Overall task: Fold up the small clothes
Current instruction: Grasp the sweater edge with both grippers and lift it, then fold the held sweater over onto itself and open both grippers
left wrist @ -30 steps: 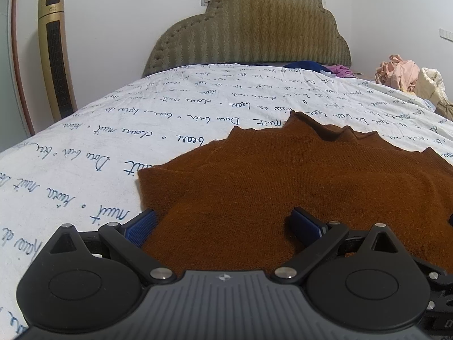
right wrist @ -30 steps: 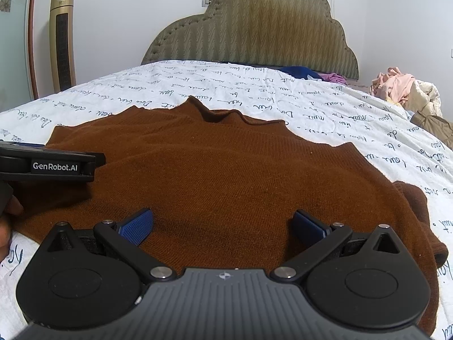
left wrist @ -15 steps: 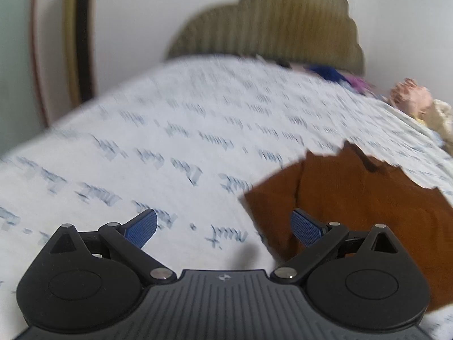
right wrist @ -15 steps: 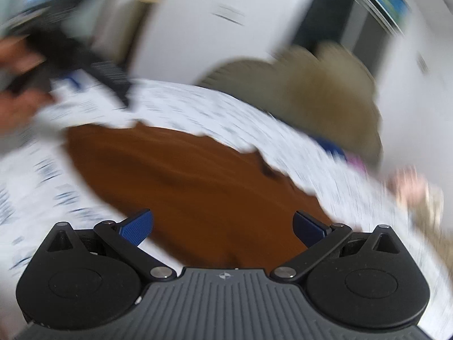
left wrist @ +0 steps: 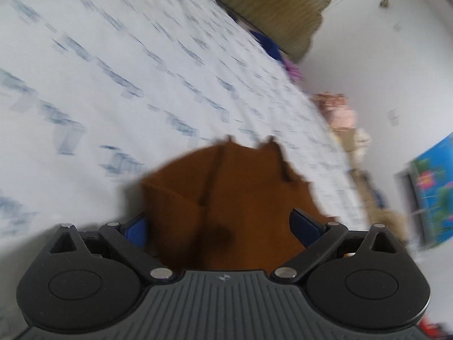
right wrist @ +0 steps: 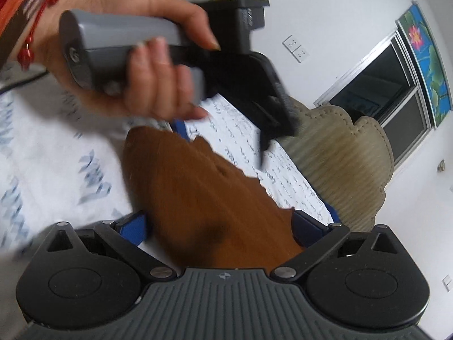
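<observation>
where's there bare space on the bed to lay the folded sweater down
The widest bare patch is the printed sheet to the left of the brown sweater, running up to the headboard. The far right edge is crowded: a pink clothes pile and purple and blue garments by the headboard.

Each gripper has a dark grey ribbed body flanked by two round black housings with shallow oval recesses. Black linkage arms with silver pivot screws run forward to blue fingers [left wrist: 136, 228]; the same build shows on the right gripper [right wrist: 218, 226]. Beyond the right gripper's fingers, the left gripper [right wrist: 263, 130] shows a light grey cylindrical handle and a black head. The hand [right wrist: 136, 65] on that handle wears a red string bracelet [right wrist: 29, 36] under a red, orange and brown striped sleeve [right wrist: 19, 2].
</observation>
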